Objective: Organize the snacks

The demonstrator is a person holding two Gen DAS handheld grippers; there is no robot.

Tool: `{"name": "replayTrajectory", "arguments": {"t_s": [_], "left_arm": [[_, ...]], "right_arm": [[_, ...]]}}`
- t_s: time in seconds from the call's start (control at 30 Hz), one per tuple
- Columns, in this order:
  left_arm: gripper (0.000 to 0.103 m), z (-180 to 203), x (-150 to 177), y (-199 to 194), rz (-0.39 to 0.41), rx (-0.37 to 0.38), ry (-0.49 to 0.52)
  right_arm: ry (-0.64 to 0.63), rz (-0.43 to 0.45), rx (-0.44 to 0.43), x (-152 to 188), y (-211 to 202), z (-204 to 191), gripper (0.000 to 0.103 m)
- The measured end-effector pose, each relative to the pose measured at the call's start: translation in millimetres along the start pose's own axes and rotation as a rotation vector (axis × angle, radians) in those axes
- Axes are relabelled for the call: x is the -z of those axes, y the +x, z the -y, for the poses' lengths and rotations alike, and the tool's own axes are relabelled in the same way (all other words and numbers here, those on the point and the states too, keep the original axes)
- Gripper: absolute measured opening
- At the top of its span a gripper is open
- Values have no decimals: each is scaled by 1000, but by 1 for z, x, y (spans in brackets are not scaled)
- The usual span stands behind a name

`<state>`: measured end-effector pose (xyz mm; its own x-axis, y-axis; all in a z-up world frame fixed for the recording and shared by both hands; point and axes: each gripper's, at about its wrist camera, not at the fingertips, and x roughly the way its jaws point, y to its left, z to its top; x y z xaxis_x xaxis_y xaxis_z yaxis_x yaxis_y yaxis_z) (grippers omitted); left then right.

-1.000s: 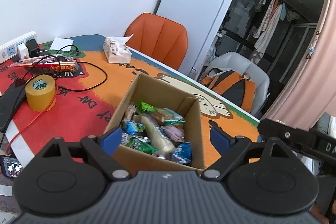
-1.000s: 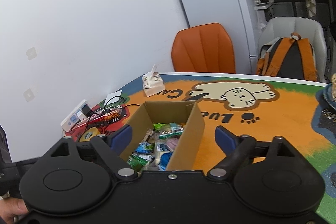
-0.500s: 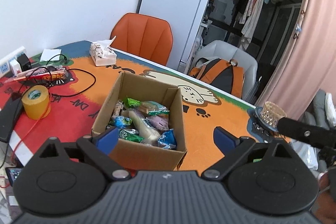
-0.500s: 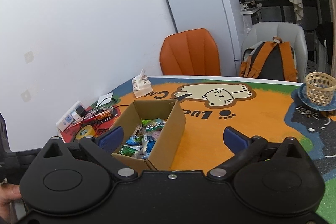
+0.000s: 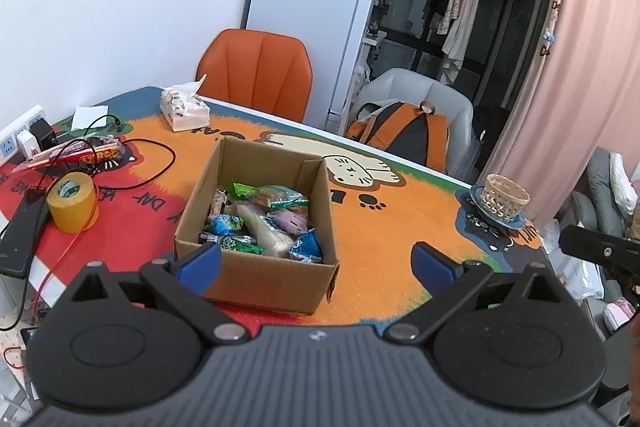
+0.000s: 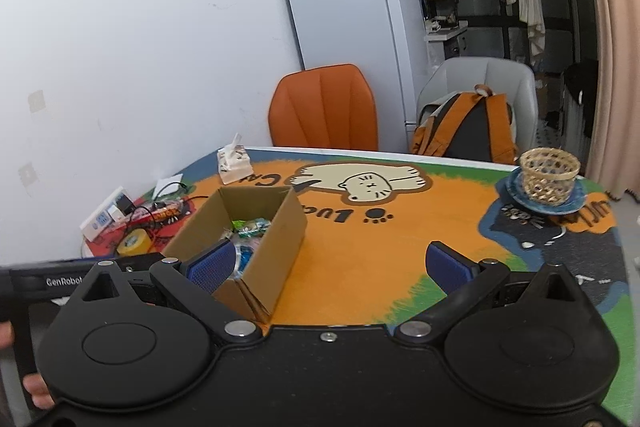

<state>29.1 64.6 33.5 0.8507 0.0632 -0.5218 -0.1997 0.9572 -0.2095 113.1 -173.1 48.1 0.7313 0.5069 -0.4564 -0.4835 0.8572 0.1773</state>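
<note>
Both grippers have drawn back from the cardboard box since the earlier frames, bringing the wicker basket on its blue plate into view. The left gripper and right gripper stand wide apart, holding nothing. Wrapped snacks lie inside the open box, resting on the cat-print table mat

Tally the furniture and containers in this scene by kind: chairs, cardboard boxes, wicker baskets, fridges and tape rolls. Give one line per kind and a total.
Chairs: 2, the orange chair and the grey chair
Cardboard boxes: 1, the snack box
Wicker baskets: 1, the basket
Fridges: 1, the white fridge
Tape rolls: 1, the yellow tape
Total: 6
</note>
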Motion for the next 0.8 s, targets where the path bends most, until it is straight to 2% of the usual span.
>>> {"name": "replayTrajectory", "arguments": {"t_s": [0.13, 0.43, 0.8], "left_arm": [[101, -1, 0, -8, 7, -1, -7], [103, 12, -1, -27, 15, 5, 71], [103, 6, 0, -29, 25, -8, 53]], "right_arm": [[12, 26, 2, -1, -16, 6, 103], [-9, 32, 19, 6, -42, 14, 103], [-14, 26, 30, 9, -50, 19, 103]]}}
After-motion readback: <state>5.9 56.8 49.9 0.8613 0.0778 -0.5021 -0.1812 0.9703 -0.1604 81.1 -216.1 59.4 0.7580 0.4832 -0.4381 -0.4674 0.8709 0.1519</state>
